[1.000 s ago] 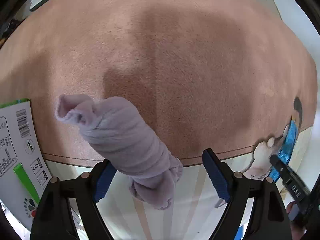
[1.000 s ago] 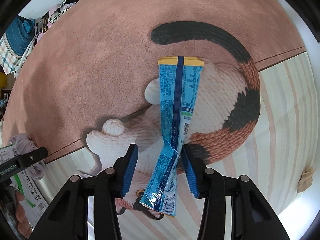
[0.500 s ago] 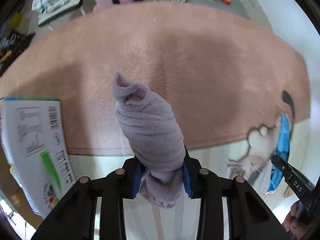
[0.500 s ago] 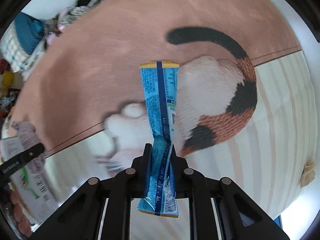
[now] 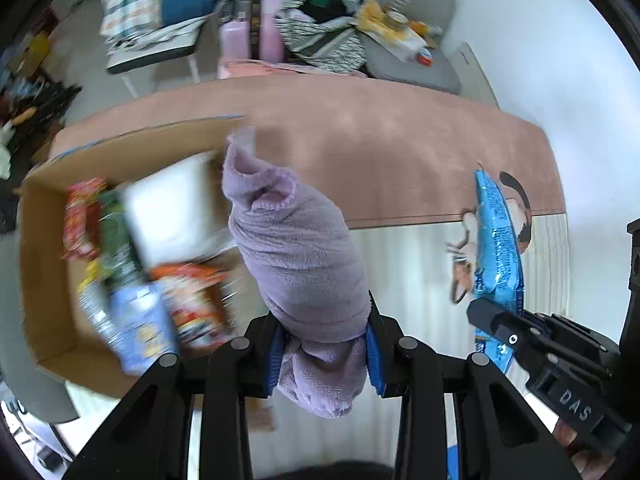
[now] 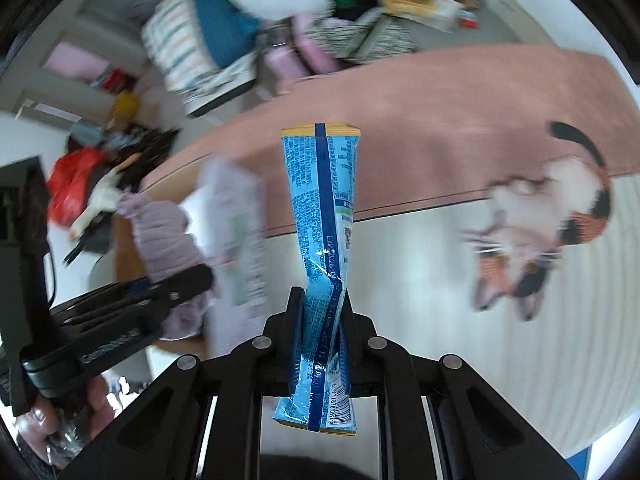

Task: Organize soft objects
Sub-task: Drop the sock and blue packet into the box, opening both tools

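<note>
My left gripper (image 5: 325,354) is shut on a rolled lilac towel (image 5: 298,256), held in the air with its free end pointing away. In the right wrist view the same lilac towel (image 6: 162,236) shows at the left in the left gripper (image 6: 176,286). My right gripper (image 6: 320,344) is shut on a blue snack packet (image 6: 322,208), pinched near its lower end and twisted. From the left wrist view, the blue snack packet (image 5: 496,248) and the right gripper (image 5: 492,320) appear at the right.
An open cardboard box (image 5: 44,264) with several snack packs (image 5: 132,300) lies below at the left, on a pink rug (image 5: 400,148) with a cat picture (image 6: 548,220). Chairs piled with clothes (image 5: 324,36) stand beyond the rug. A hand (image 6: 60,408) grips the left tool.
Both grippers shut, the left on the towel and the right on the packet, then rose off the rug. The cardboard box has come into view below the left gripper.
</note>
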Action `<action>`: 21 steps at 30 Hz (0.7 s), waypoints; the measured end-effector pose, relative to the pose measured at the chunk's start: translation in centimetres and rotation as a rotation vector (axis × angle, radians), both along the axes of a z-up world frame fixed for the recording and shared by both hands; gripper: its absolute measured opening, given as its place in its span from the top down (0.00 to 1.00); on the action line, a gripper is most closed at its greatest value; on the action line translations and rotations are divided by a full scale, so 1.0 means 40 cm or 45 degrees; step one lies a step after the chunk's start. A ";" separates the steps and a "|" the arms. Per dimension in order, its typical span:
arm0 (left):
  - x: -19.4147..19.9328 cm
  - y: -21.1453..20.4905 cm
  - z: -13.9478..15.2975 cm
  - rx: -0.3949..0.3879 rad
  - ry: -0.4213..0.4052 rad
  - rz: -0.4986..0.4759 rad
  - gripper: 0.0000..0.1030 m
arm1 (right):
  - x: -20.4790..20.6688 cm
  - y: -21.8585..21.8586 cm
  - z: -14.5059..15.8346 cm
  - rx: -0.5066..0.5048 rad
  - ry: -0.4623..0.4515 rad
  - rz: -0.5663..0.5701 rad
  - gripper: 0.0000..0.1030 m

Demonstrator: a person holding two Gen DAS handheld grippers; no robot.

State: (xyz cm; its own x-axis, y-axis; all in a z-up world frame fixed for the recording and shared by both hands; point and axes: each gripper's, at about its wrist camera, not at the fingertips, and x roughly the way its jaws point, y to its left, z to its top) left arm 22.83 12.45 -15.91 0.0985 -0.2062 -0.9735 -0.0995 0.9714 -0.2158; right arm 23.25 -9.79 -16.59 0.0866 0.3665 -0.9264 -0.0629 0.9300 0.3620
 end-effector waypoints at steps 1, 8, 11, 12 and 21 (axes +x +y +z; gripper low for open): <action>-0.016 0.036 0.002 -0.001 0.007 0.013 0.70 | -0.015 0.045 0.014 0.010 -0.009 0.024 0.85; -0.100 0.342 0.004 0.056 0.046 0.166 0.70 | -0.064 0.365 0.034 -0.061 -0.032 0.154 0.85; -0.112 0.444 -0.041 0.085 0.087 0.223 0.70 | -0.059 0.455 -0.003 -0.125 -0.022 0.160 0.85; -0.113 0.472 -0.058 0.087 0.103 0.237 0.70 | -0.055 0.474 -0.014 -0.140 -0.015 0.155 0.85; -0.092 0.599 -0.257 0.074 0.293 0.275 0.67 | -0.006 0.563 -0.164 -0.337 0.048 0.165 0.85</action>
State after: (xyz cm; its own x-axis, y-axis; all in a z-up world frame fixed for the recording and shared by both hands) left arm 19.15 36.41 -26.18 -0.0906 -0.1481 -0.9848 -0.3447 0.9324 -0.1085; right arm 23.01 12.71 -23.16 0.0188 0.1177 -0.9929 -0.1786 0.9775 0.1125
